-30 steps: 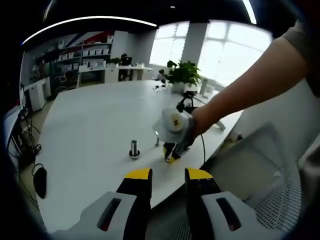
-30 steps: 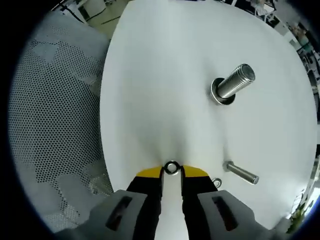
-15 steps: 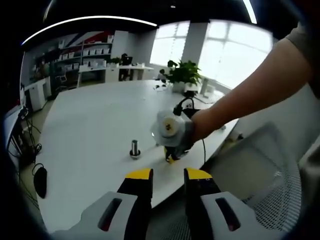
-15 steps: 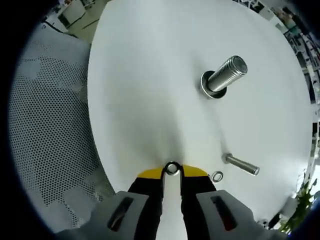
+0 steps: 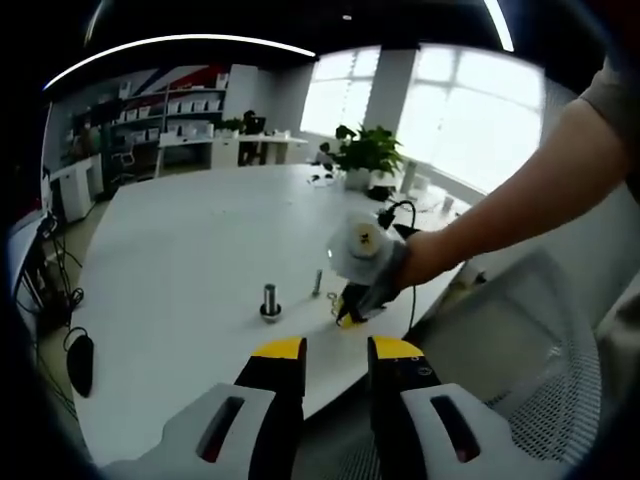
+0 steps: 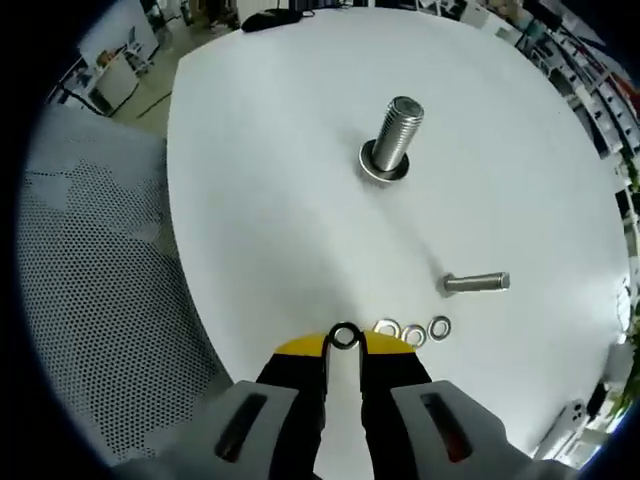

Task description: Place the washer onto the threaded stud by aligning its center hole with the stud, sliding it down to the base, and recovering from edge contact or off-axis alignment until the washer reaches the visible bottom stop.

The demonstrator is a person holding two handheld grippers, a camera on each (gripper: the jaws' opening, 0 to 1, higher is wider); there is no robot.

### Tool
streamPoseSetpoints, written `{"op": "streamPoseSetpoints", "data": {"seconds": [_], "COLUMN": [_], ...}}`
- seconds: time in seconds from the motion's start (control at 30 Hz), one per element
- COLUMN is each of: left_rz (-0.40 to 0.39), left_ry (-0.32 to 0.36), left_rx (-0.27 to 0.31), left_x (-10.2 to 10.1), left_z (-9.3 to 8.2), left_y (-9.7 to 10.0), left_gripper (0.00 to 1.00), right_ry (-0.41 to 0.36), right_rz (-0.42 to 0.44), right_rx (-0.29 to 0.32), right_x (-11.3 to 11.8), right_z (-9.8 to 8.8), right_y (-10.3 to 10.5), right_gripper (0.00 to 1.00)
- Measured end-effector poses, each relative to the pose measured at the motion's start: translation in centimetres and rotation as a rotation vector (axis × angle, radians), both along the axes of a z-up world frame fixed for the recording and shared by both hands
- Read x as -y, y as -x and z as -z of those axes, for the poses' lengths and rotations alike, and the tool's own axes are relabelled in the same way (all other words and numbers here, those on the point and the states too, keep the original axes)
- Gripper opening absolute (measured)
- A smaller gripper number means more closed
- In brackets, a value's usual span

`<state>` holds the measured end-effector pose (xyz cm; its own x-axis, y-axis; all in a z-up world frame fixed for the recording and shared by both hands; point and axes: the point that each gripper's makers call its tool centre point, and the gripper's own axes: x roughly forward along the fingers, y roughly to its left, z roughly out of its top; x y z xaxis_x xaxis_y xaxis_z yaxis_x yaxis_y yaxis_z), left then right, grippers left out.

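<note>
In the right gripper view my right gripper (image 6: 344, 343) is shut on a small steel washer (image 6: 344, 335), held on edge between its yellow tips above the white table (image 6: 280, 180). The threaded stud (image 6: 393, 136) stands upright farther ahead, with a washer round its base. In the left gripper view the same stud (image 5: 270, 300) stands small on the table, and the right gripper (image 5: 350, 312) hangs to its right in a person's hand. My left gripper (image 5: 335, 352) hovers low off the table's near edge, its jaws a little apart with nothing between them.
Three loose washers (image 6: 412, 330) lie in a row just right of my right gripper's tips. A second bolt (image 6: 476, 283) lies on its side beyond them. A mesh chair (image 6: 90, 300) stands off the table's left edge. A potted plant (image 5: 366, 152) stands at the table's far side.
The right gripper has lifted and swung with the washer, so the stud now looks more upright and the loose washers have come into its view. The left gripper has stayed still.
</note>
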<state>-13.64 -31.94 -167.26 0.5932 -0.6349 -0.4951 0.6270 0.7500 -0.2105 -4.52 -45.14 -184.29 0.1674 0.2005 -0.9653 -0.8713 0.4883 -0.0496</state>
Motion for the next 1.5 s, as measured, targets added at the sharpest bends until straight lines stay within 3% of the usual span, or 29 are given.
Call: {"op": "streamPoseSetpoints", "data": {"seconds": [0.1,0.37,0.7,1.07,1.17,1.5], "left_rz": [0.000,0.005,0.010,0.012,0.010,0.010], "left_ry": [0.003,0.007,0.010,0.009,0.008,0.006], "left_rx": [0.000,-0.002,-0.004,-0.006,-0.008,-0.006], "left_x": [0.0,0.1,0.2,0.1,0.1,0.1], "left_z": [0.0,0.0,-0.1,0.0,0.0,0.0], "left_y": [0.0,0.1,0.1,0.2,0.2,0.1], "left_gripper": [0.22,0.22,0.22,0.22,0.22,0.21], "right_ry": [-0.043,-0.072,-0.103,-0.087,-0.052,-0.046], "right_rz": [0.065,0.131,0.154,0.094,0.079,0.073], "right_rx": [0.011,0.049,0.118,0.114,0.110,0.083], "right_x": [0.5,1.8,1.8,-0.2,0.3,0.5], "right_z": [-1.2,-3.6,-6.4,-5.9,-5.5,-5.0], "right_y": [-1.1,-3.5,-6.5,-7.4,-7.5,-7.5], "right_gripper": [0.13,0.13,0.13,0.13,0.13,0.13]}}
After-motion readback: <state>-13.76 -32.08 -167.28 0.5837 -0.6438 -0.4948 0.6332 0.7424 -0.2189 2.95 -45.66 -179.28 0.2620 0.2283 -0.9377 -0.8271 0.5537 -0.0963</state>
